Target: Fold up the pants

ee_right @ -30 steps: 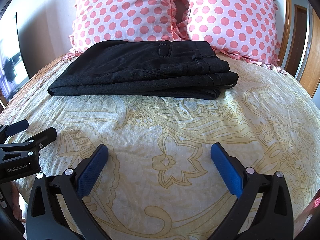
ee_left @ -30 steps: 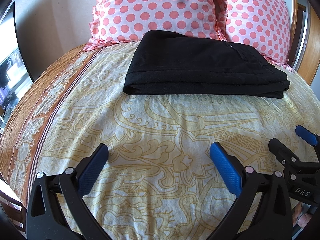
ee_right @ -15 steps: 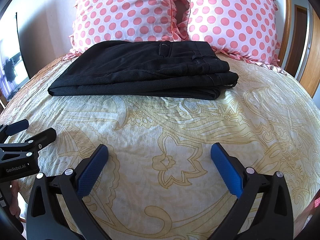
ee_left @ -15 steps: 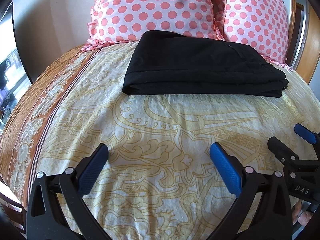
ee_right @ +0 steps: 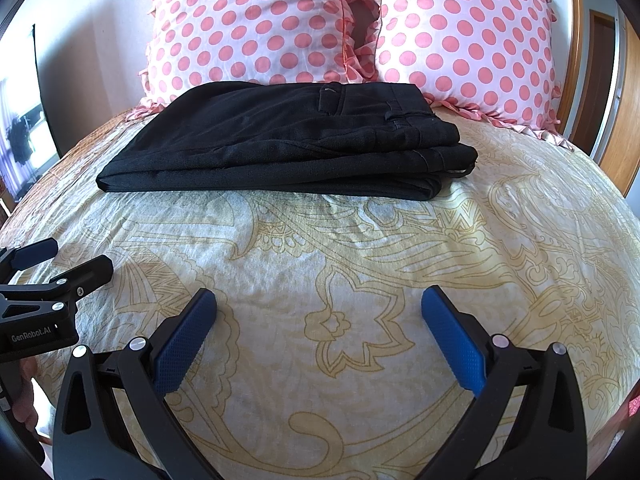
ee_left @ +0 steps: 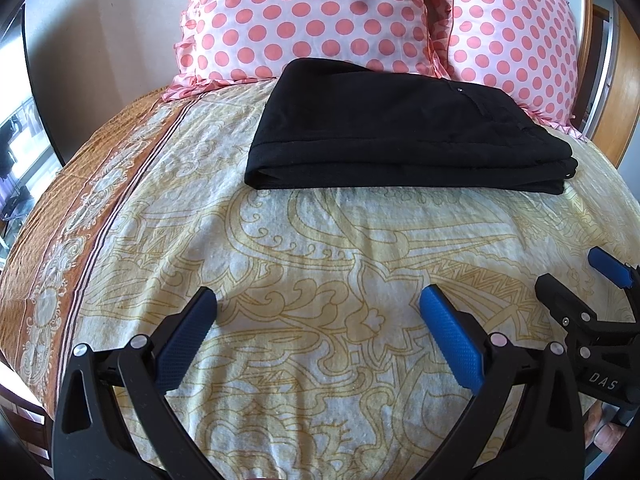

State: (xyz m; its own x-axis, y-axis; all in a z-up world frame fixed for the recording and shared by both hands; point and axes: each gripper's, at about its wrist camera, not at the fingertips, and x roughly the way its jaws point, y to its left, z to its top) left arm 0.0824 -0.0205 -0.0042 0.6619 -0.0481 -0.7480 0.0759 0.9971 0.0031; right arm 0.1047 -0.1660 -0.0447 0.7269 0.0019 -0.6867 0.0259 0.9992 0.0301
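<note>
The black pants (ee_left: 400, 132) lie folded into a flat stack on the bed, just in front of the pillows; they also show in the right wrist view (ee_right: 296, 144). My left gripper (ee_left: 318, 300) is open and empty, hovering over the bedspread well short of the pants. My right gripper (ee_right: 319, 300) is open and empty too, equally far back. The right gripper shows at the right edge of the left wrist view (ee_left: 576, 276), and the left gripper at the left edge of the right wrist view (ee_right: 68, 256).
Two pink polka-dot pillows (ee_right: 256, 24) (ee_right: 468, 36) lean against the wall behind the pants. The yellow patterned bedspread (ee_right: 360, 248) has an orange border (ee_left: 72, 216) on the left. A wooden bed frame and door (ee_right: 600, 80) stand at the right.
Both grippers stay open and almost still. The left view has drifted slightly, so the pants sit a little higher in it.
</note>
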